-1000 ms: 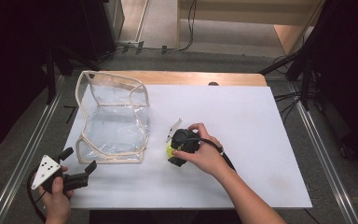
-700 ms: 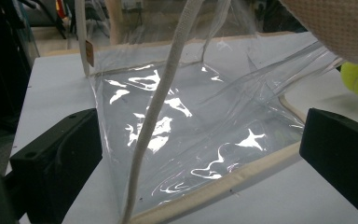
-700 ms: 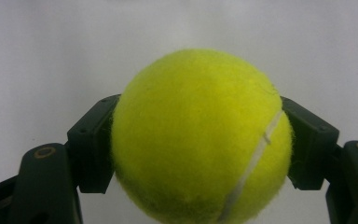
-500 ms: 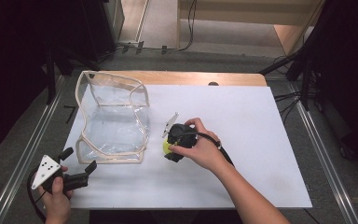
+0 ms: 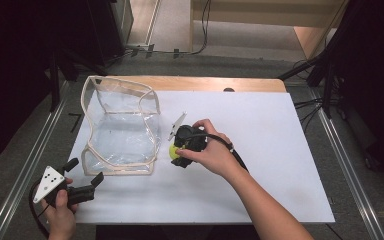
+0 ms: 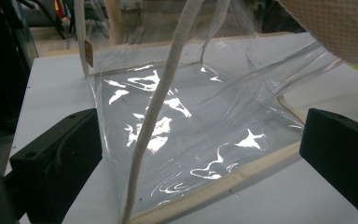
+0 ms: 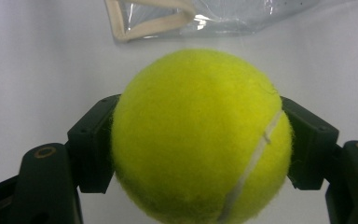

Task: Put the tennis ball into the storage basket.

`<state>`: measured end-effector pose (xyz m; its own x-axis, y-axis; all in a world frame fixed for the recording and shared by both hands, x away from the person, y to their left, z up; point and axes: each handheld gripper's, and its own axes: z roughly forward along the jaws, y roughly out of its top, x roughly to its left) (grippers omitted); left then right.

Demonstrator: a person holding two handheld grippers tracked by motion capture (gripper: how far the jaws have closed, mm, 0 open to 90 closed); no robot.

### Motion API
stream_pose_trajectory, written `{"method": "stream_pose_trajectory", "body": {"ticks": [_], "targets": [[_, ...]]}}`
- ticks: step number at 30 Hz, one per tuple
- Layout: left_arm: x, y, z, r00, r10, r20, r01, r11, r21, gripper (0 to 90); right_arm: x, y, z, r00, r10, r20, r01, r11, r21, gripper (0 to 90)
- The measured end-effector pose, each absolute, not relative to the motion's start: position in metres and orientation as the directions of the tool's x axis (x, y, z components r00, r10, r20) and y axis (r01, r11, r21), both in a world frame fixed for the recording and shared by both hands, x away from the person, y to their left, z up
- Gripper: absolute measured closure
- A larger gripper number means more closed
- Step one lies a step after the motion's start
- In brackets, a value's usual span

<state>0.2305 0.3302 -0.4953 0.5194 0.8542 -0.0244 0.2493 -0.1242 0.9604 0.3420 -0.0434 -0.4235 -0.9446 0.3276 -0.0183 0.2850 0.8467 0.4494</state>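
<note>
Two things are being kept on the white table: a clear plastic bag with a cream fabric trim, and a yellow tennis ball. That bag is being left standing open toward the left half of the table, its trimmed rim sagging and its walls crinkled. In the left gripper view the bag is sitting right in front of the jaws, and one cream strap is hanging down across the middle of the picture, so it's kind of being put in the way of anything coming in from that side.

The tennis ball is being held just beside the bag's right edge, near its lower right corner, though whether it's touching the bag can't be told from above. In the right gripper view a corner of the bag is being seen past the ball, with bare table between.

The right gripper is being clamped on the ball: in its own view both black jaws are being pressed against the sides of the tennis ball, with the white seam running down its right half.

The left gripper is being held at the table's lower left corner, jaws spread wide apart, nothing being gripped or touched
</note>
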Motion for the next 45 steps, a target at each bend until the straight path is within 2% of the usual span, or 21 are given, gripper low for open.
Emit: {"method": "stream_pose_trajectory", "body": {"ticks": [45], "targets": [[0.23, 0.33, -0.495, 0.524, 0.851, -0.027, 0.248, -0.122, 0.961, 0.0, 0.35, -0.023, -0.343, -0.963, 0.269, -0.009, 0.234, 0.853, 0.466, 23.0]]}}
